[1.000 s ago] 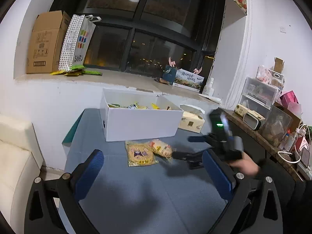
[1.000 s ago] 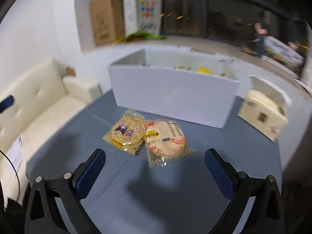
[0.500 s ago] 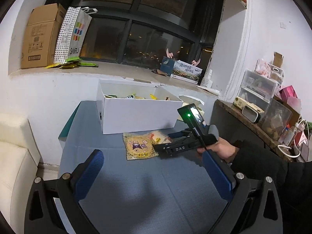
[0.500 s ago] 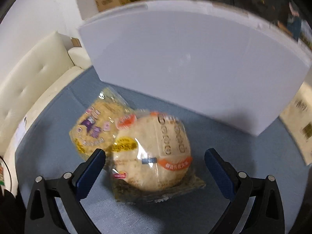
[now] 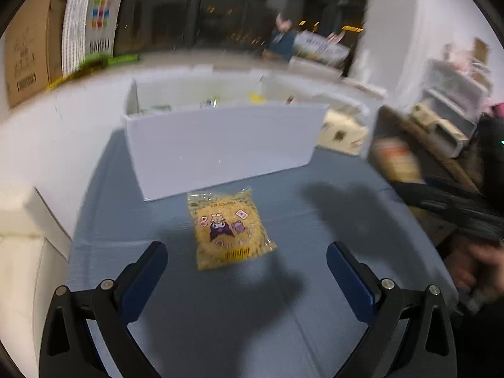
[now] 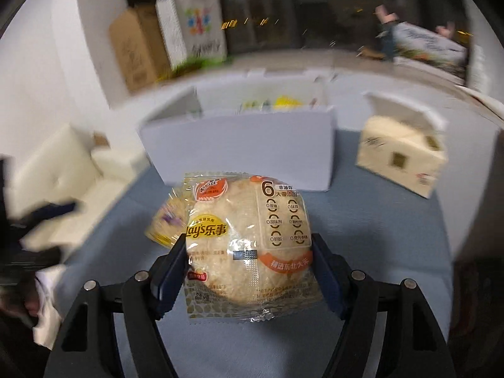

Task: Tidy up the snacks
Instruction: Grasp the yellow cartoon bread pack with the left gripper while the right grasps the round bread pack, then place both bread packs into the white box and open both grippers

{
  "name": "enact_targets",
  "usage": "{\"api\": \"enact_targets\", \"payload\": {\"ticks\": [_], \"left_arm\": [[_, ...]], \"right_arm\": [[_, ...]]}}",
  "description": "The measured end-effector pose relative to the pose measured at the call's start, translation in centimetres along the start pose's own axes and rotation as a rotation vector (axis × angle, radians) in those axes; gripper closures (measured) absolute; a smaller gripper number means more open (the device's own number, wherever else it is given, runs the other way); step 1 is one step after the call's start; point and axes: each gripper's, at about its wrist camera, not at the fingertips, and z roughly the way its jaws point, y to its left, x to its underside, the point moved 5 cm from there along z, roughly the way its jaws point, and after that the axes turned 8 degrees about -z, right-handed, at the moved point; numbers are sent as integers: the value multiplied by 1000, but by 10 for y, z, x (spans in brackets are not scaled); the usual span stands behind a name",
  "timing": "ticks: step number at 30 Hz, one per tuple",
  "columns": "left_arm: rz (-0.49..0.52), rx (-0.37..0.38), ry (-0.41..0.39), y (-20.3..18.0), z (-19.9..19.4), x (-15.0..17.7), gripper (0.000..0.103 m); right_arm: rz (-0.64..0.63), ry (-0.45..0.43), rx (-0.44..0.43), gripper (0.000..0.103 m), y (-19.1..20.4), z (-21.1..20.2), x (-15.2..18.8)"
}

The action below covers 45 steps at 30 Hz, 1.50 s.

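In the right wrist view, the right tool [image 6: 249, 271] is closing on the Lay's rice cracker packet [image 6: 249, 245]; the packet is sitting squarely between the two blue pads, which are pressing on its left and right edges. The packet's long axis is running away from the camera, toward the white box [image 6: 239, 145], and it appears lifted off the blue tabletop [image 6: 378, 252], though its underside is hidden. Just behind its left edge, a second snack is peeking out, mostly covered.

In the left wrist view that second snack is showing plainly: the yellow cartoon packet [image 5: 230, 228] is lying flat on the tabletop, just ahead of the left tool [image 5: 247, 267] and centred between its pads. The left tool is standing wide open and holding nothing. The packet's long axis is pointing roughly along the tool's line, tilted slightly, so the pads would be meeting its two long sides. The left tool is the nearer one to it; the right tool is blurred and cut off at that view's right edge.

Farther on, the white box is standing open-topped directly behind both packets, with a few colourful wrappers inside that are too smeared to identify. A tissue box [image 6: 400, 154] is sitting to its right. Both views are blurred by motion.
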Motion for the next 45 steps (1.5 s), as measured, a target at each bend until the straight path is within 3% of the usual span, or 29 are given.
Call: {"api": "enact_targets", "payload": {"ticks": [6,17,18,19,20,22,29,32,37,41,45], "left_arm": [[-28,-120,53,-3,62,-14,0],[-73,-206,116,11,98,-12,0],[-72,-209,119,12,99,-11,7],[-70,-207,125,13,101,-9,22],[-46,-219,110,12,99,-10,25],[-51,-169,121,12,97,-9,27],[-49,-101,52,10,62,-10,28],[-21,-5,-24,-1,24,-11,28],[4,129,-243,-17,-69,-13,28],[-1,173,-320,-13,-113,-15,28],[-21,195,-340,-8,-118,-29,28]], "right_arm": [[63,-128,29,26,12,-59,16],[83,-158,71,26,9,-91,27],[80,-161,71,26,11,-92,28],[79,-160,71,26,12,-94,28],[78,-157,67,26,13,-92,28],[75,-152,65,26,16,-91,29],[56,-128,51,26,26,-82,31],[55,-123,48,25,28,-79,32],[92,-134,27,25,24,-73,29],[143,-156,-15,25,18,-65,14],[153,-179,-20,25,13,-59,-13]]}}
